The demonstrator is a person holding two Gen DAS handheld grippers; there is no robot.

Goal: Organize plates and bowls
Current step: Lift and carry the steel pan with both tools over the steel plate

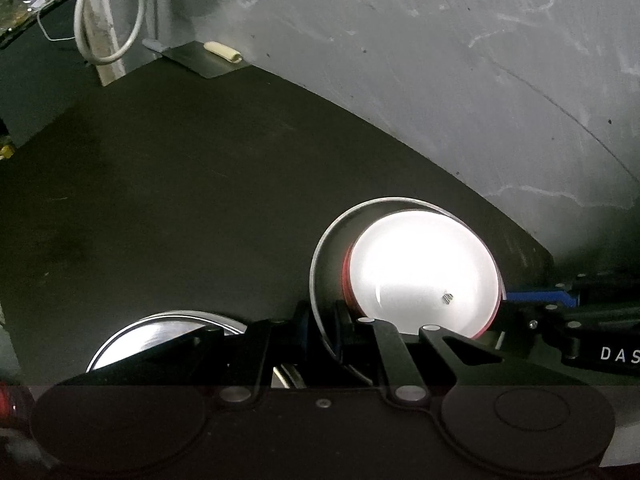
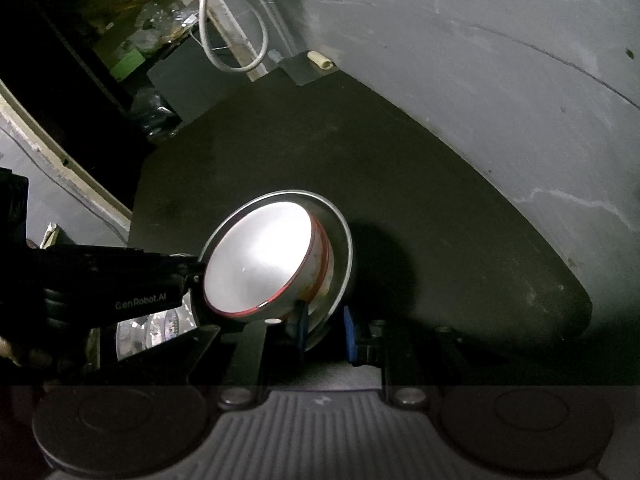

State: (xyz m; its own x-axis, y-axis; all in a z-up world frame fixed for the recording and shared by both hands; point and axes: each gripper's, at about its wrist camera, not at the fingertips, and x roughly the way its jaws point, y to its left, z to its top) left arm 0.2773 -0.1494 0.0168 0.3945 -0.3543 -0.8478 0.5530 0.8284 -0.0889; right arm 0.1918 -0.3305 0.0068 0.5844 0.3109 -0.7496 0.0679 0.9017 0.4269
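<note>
Two claws share a tilted stack above the dark tabletop (image 2: 400, 184): the right claw (image 2: 324, 332) is clamped on the rim of a steel plate (image 2: 340, 248), while the left claw (image 1: 320, 332) is clenched, seemingly on the same plate's rim. A red-rimmed white bowl (image 2: 260, 260) leans inside the plate, at about 11 o'clock from the right claw. The stacking step looks under way; next, lowering both level so the bowl cannot slide out. A second steel plate (image 1: 160, 332) lies at 8 o'clock in the left view.
</note>
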